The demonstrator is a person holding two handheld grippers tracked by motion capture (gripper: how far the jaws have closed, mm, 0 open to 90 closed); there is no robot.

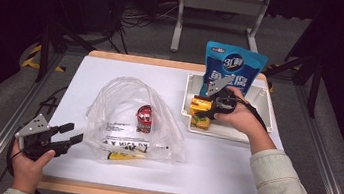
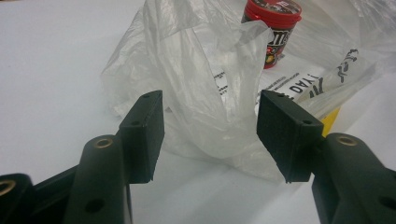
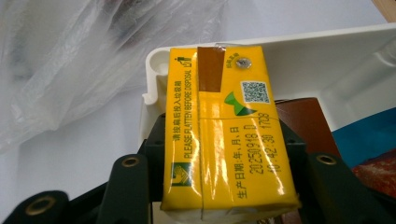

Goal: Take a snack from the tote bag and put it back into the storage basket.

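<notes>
While the right hand-held gripper [image 1: 207, 107] sits over the near-left corner of the white tray [image 1: 267, 97], its jaws are clamped on the yellow drink carton [image 1: 200, 112], one jaw on each side face. In the right gripper view that carton [image 3: 224, 135] stands end-on between the black jaws, printed date and QR code facing up, with a brown strip across its top end. The tray's rounded corner [image 3: 156, 70] lies just beyond it. Behind the carton in the high view, a blue pouch [image 1: 234, 67] stands upright in the tray, leaning toward the far rim.

Over on the other side, the left hand-held gripper [image 1: 70, 135] rests low at the near-left part of the bench [image 1: 87, 73], jaws spread wide and holding nothing. From the left gripper view the two pads frame the crumpled edge of the clear plastic bag [image 2: 205, 93], near it but not touching. Inside the bag a small red candy tub [image 2: 273, 28] stands upright, and something yellow [image 2: 330, 122] lies flat under the plastic by the printed lettering.
</notes>
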